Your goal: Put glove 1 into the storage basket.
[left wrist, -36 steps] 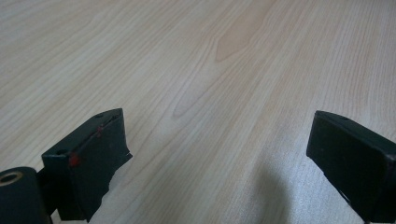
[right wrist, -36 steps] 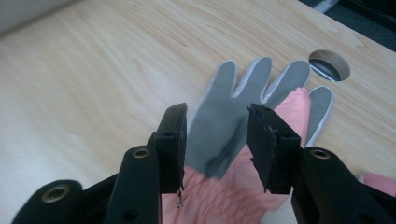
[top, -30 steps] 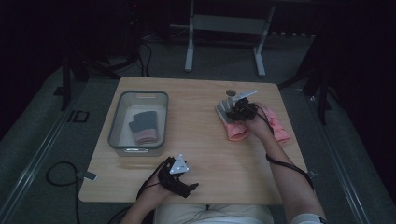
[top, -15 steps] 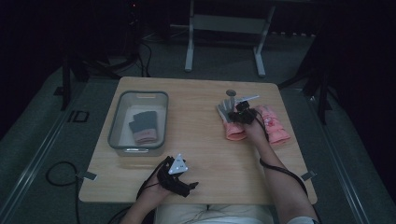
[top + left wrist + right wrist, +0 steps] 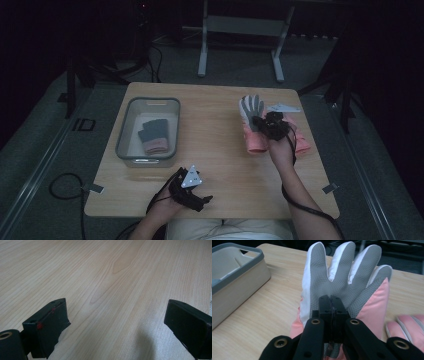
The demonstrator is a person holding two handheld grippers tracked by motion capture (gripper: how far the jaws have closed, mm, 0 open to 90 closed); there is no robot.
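the right tongs (image 5: 331, 302) are pinching a grey-palmed pink glove (image 5: 342, 277), lifted off the tabletop (image 5: 215, 130): pickup done, so the next move is likely a carry left to the bin (image 5: 125, 131). one pink glove (image 5: 302, 140) lies just right, one glove (image 5: 154, 135) sits binned. the left tongs (image 5: 117, 325) rest spread, empty.

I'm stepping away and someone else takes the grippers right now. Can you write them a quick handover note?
Right gripper: shut on the grey-palmed glove, lifted at the table's right side, its pink cuff by the other pink glove lying there.
Left gripper: open, holds nothing, low over bare table at the near edge.
Done: one grey-and-pink glove lies in the grey bin on the left.
Left, probably: carry the held glove to the bin, then fetch the other pink glove.
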